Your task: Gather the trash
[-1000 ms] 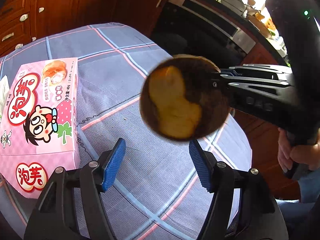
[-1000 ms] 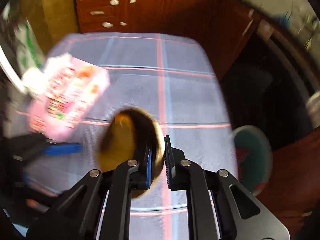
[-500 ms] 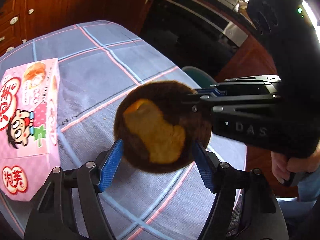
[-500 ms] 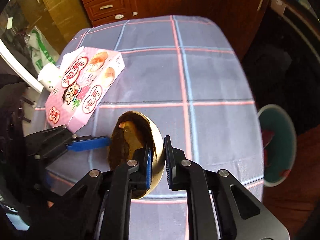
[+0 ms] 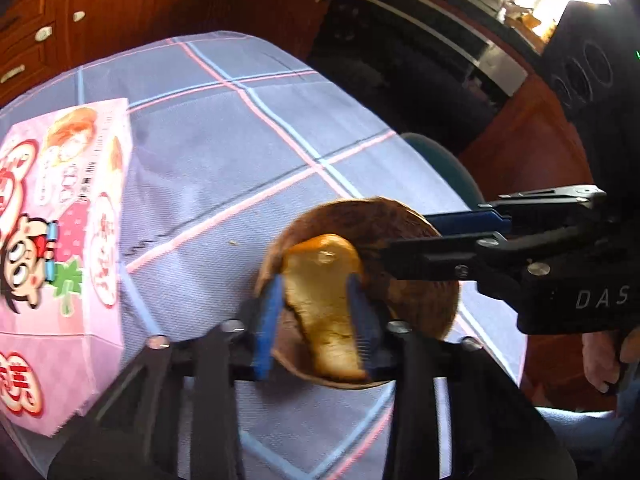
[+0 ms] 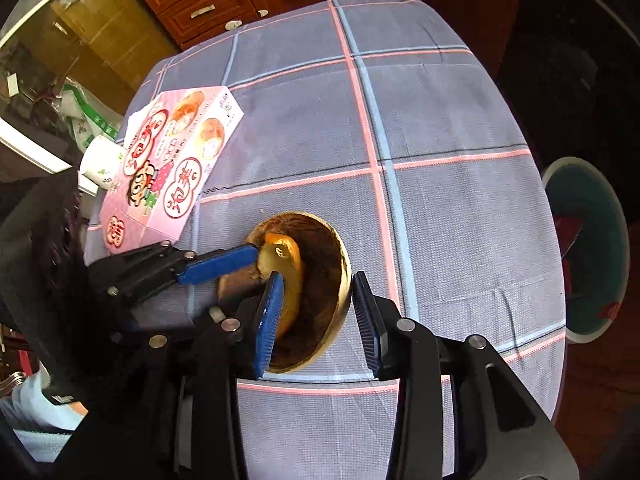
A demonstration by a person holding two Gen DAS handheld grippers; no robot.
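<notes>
Left wrist view: left gripper (image 5: 316,312) has just been closing; its blue pads now press both sides of the yellow peel (image 5: 324,304) lying in the brown bowl (image 5: 416,292). Bowl sits tilted over the checked tablecloth (image 5: 224,152); whether it touches the cloth is hidden. Pink snack box (image 5: 60,248) is cut off at left. Motion blur softens the bowl rim.

Right wrist view: right gripper (image 6: 318,316) has just been opening; its jaws straddle the bowl wall (image 6: 340,280) with a clear gap on the outer side, no firm grip. Green bin (image 6: 588,248) on the floor is partly cropped
</notes>
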